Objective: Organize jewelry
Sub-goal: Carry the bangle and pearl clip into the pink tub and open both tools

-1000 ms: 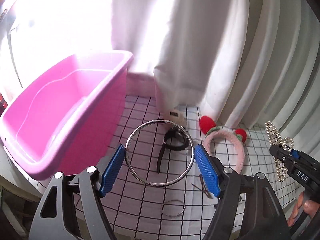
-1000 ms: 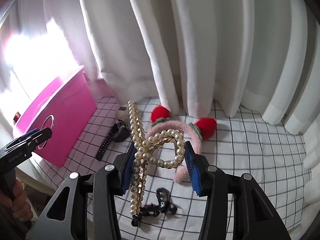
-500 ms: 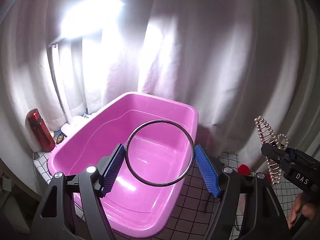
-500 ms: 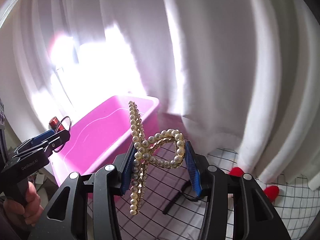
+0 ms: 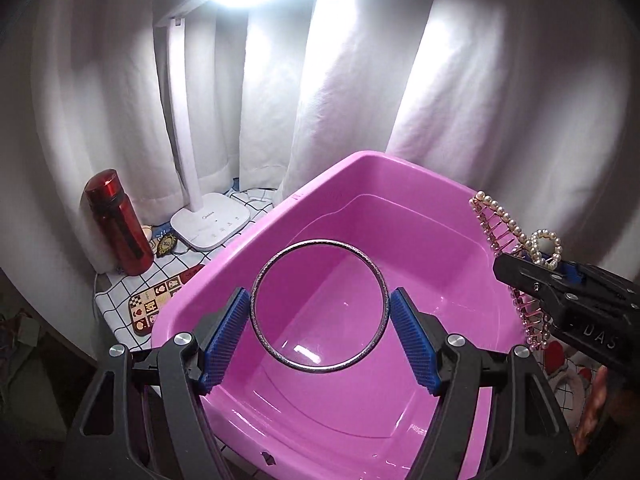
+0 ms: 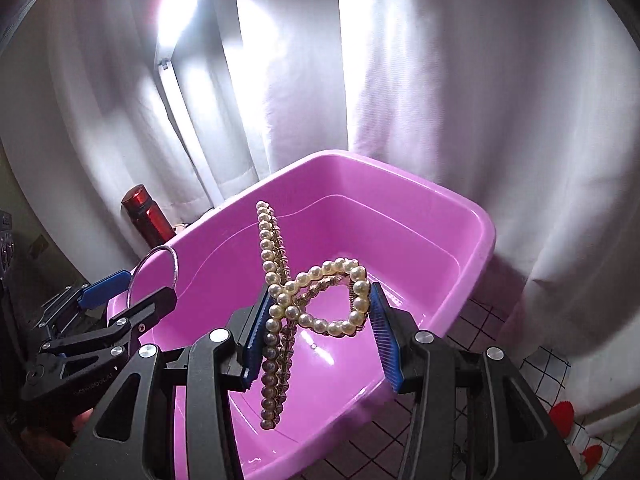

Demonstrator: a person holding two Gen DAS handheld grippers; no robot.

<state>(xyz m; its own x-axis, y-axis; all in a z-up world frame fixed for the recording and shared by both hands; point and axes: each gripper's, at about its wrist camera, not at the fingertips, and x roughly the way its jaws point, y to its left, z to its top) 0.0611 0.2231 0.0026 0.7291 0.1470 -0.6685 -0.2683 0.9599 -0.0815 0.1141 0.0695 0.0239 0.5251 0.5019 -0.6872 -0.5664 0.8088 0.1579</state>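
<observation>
My left gripper [image 5: 320,300] is shut on a thin silver bangle [image 5: 320,241], held upright between its blue pads above the pink tub [image 5: 400,232]. The tub's inside looks bare. My right gripper [image 6: 320,294] is shut on a pearl hair claw [image 6: 276,280], also over the tub [image 6: 400,216]. The claw's long pearl row hangs down past the left pad. In the left wrist view the right gripper [image 5: 532,276] and the pearl claw [image 5: 500,216] show at the right edge. In the right wrist view the left gripper [image 6: 120,292] with the bangle [image 6: 174,264] is at the left.
White curtains hang close behind the tub. Left of the tub stand a red bottle [image 5: 118,224] and a white desk lamp [image 5: 210,220] on the checked cloth [image 5: 120,292]. A headband's red pompoms [image 6: 560,414] lie at the lower right.
Both grippers have swung left, away from the jewelry on the checked cloth, and now hover over the pink tub. Each still holds its piece the same way.
</observation>
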